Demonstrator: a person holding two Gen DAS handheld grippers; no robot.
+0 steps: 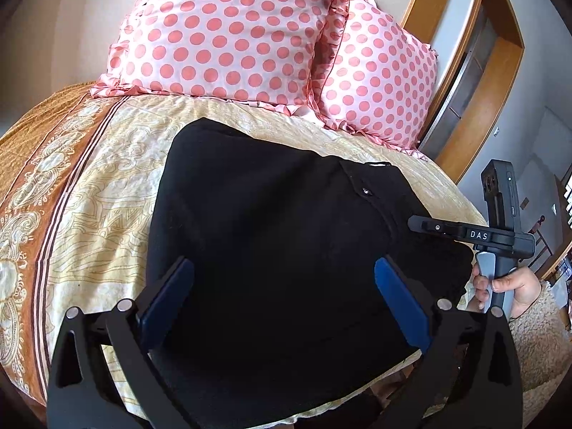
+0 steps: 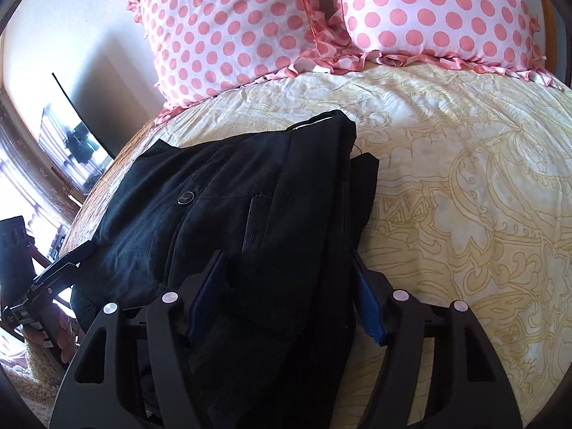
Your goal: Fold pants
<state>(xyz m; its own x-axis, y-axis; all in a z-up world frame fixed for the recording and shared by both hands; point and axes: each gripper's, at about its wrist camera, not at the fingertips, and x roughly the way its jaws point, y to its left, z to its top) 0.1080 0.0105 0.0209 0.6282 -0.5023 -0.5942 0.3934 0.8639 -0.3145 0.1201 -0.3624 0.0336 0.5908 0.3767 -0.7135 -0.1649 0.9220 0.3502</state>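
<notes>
My left tongs gape wide over the black pants, gripping nothing. The pants lie folded in a heap on the yellow patterned bedspread, below two polka-dot pillows. My right tongs also stand apart, straddling the cloth.

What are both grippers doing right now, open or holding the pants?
Left gripper: open, fingers spread over the black pants, gripping nothing.
Right gripper: open, fingers either side of a fold of the pants, not clamped.
</notes>
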